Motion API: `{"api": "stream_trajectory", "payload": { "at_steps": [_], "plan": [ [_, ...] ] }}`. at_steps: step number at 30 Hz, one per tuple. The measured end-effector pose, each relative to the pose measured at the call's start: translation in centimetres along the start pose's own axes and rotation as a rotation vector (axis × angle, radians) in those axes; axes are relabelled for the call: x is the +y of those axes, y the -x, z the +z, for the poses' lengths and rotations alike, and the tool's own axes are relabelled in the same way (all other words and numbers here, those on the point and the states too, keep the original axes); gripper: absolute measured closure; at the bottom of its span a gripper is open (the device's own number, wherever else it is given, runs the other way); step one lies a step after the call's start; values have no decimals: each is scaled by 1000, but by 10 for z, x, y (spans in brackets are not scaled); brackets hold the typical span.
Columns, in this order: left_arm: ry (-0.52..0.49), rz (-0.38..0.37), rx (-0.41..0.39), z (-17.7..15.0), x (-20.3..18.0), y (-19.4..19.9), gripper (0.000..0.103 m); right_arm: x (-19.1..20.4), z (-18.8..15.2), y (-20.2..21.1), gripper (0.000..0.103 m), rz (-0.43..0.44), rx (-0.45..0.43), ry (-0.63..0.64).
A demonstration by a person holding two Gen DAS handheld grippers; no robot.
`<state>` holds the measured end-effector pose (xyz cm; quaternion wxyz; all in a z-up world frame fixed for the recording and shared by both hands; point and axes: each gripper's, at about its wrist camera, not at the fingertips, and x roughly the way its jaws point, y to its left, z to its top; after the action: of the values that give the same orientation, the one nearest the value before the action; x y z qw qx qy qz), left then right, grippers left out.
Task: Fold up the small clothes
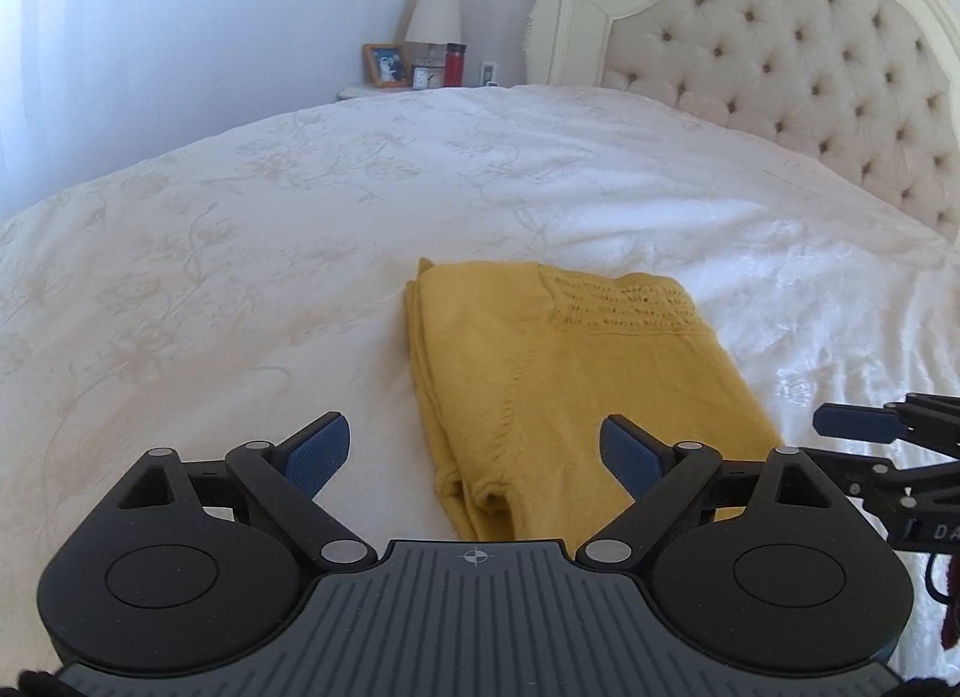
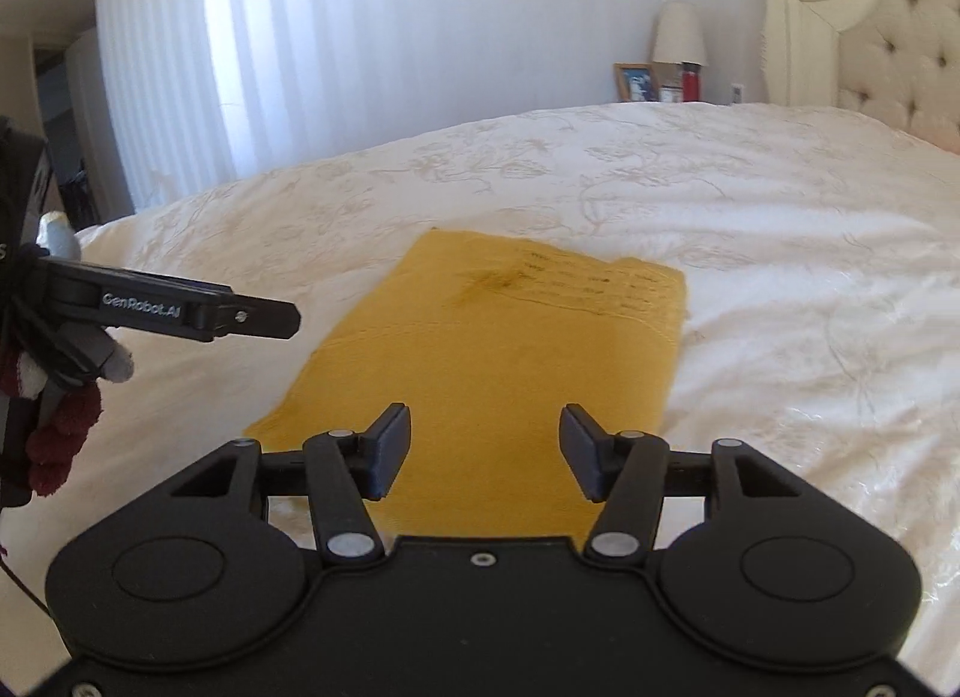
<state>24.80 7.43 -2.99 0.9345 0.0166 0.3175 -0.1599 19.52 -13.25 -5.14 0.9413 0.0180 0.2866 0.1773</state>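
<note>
A mustard-yellow knitted garment point(image 1: 570, 373) lies folded into a flat rectangle on the white bed; it also shows in the right wrist view point(image 2: 510, 349). My left gripper point(image 1: 474, 457) is open and empty, held just above the garment's near left corner. My right gripper point(image 2: 485, 451) is open and empty, over the garment's near edge. The right gripper's finger point(image 1: 858, 422) shows at the right edge of the left wrist view. The left gripper's finger point(image 2: 198, 310) shows at the left of the right wrist view.
The white embroidered bedspread point(image 1: 300, 217) spreads all around the garment. A cream tufted headboard point(image 1: 780, 54) stands at the far right. A nightstand beyond the bed holds a lamp point(image 1: 433, 15), a photo frame point(image 1: 384, 63) and a red bottle point(image 1: 454, 63). White curtains point(image 2: 300, 36) hang at the left.
</note>
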Motion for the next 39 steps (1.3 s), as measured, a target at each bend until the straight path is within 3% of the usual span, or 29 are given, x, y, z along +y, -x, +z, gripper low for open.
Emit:
{"api": "stream_trajectory", "payload": {
  "at_steps": [4,8,10,17,25,30,39],
  "plan": [
    [-15,-52,60,0,-10,-15,12,-31,3,-3,31,-17,-10,-103],
    [69,-175,158,-21,1,-17,11,-61,12,-12,26,9,-6,-204],
    [119,-188,200,-34,7,-16,11,-75,15,-19,23,33,-3,-252],
    [225,-171,206,-44,21,-20,11,-104,19,-46,10,95,10,-349],
    [269,-272,220,-30,4,-54,10,-116,18,-83,10,166,59,-404],
    [294,-301,221,-29,2,-71,7,-120,19,-109,8,226,92,-441],
    [280,-344,219,-20,-4,-92,7,-120,27,-141,2,325,75,-458]
  ]
}}
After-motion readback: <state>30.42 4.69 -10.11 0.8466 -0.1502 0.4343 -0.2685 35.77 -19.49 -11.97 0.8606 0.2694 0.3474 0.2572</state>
